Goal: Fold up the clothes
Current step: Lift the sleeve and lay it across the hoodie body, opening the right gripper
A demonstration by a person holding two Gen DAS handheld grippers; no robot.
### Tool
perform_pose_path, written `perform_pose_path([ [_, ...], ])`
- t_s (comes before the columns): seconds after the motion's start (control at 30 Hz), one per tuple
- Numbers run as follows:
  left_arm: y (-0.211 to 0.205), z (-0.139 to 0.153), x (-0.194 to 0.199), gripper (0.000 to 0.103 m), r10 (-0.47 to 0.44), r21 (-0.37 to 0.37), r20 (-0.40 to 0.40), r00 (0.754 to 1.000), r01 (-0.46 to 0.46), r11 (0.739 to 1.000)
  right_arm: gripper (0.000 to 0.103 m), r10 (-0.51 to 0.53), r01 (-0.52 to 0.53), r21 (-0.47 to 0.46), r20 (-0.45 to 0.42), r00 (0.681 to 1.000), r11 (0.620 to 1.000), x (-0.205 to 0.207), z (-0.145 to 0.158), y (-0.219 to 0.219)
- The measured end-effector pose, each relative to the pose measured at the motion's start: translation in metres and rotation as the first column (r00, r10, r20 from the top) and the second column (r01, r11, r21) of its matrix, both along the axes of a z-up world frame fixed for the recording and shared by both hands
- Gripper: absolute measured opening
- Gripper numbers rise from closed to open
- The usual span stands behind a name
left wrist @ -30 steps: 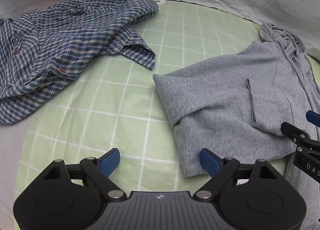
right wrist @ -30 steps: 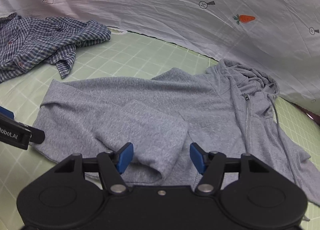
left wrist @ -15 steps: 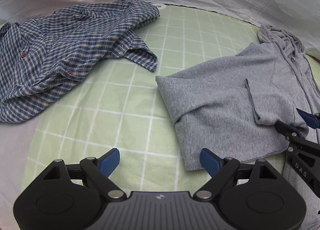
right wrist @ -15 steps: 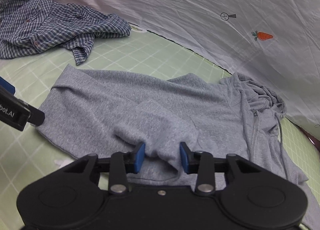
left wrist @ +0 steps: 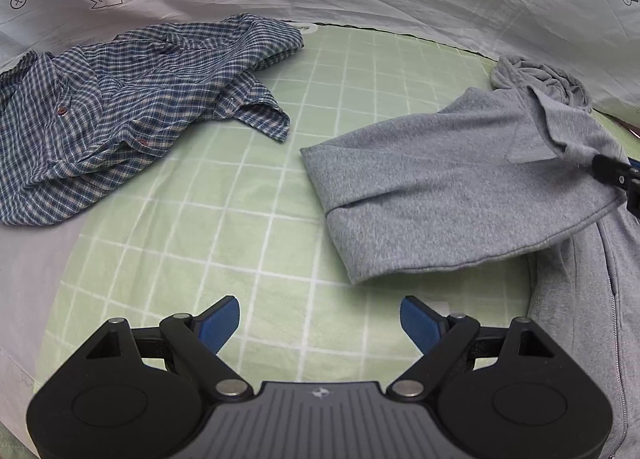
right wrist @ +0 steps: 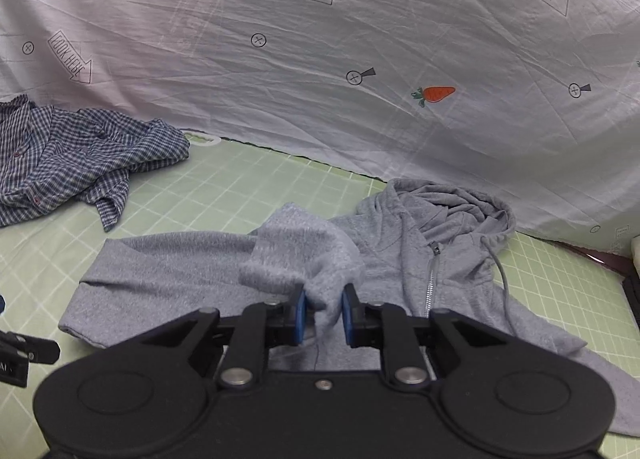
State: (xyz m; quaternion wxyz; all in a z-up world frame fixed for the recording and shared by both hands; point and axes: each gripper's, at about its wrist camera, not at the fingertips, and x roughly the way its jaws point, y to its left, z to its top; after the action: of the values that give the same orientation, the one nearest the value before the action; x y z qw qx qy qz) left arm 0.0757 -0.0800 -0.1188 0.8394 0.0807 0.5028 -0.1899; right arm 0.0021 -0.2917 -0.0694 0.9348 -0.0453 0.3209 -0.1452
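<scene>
Grey zip-up hooded sweatshirt (left wrist: 460,187) cut off at right edge, left wrist view. Blue-white checked button shirt (right wrist: 60,163) cropped at left edge, right view. Pinched sleeve cuff hidden betw. right gripper (right wrist: 323,315) pads.

Left tool (left wrist: 320,323) spread wide — gray hoodie (left wrist: 460,187) beside plaid shirt (left wrist: 120,111).

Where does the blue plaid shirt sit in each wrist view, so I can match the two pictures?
Left wrist view: the blue plaid shirt fills the upper left, lying crumpled on the green grid mat.
Right wrist view: the shirt lies at the left edge, mid-height.
Shared landmark: the gray hoodie, right of the shirt in both.
</scene>
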Motion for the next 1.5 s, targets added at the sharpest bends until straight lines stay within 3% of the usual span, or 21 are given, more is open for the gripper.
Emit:
perform_pose_path([
  [0.4, -0.085, 0.020, -0.052, 0.088, -0.005, -0.024, 0.037, 0.999, 0.006, 1.000, 0.019, -0.024, 0.018, 0.051, 0.128, 0.991, 0.999, -0.036, 0.045, -0.070],
  [0.63, -0.124, 0.024, -0.050, 0.088, 0.049, -0.034, 0.062, 0.997, -0.047, 0.998, 0.019, -0.074, 0.062, 0.068, 0.191, 0.979, 0.996, -0.053, 0.058, -0.134],
  [0.93, -0.162, 0.003, -0.024, 0.088, 0.109, 0.007, 0.022, 0.994, -0.109, 0.994, 0.019, -0.210, 0.187, 0.117, 0.230, 0.950, 0.975, -0.059, 0.058, -0.225],
  [1.07, -0.180, -0.007, -0.010, 0.088, 0.106, 0.045, 0.013, 0.994, -0.106, 0.993, 0.019, -0.284, 0.265, 0.109, 0.248, 0.926, 0.958, -0.062, 0.058, -0.257],
  [1.27, -0.193, -0.018, -0.001, 0.089, 0.072, 0.126, 0.024, 0.997, -0.075, 0.989, 0.018, -0.433, 0.407, 0.150, 0.256, 0.864, 0.901, -0.081, 0.063, -0.303],
  [1.5, -0.191, -0.027, -0.003, 0.091, 0.046, 0.128, -0.013, 0.999, -0.044, 0.991, 0.018, -0.573, 0.547, 0.172, 0.228, 0.787, 0.819, -0.116, 0.050, -0.336],
])
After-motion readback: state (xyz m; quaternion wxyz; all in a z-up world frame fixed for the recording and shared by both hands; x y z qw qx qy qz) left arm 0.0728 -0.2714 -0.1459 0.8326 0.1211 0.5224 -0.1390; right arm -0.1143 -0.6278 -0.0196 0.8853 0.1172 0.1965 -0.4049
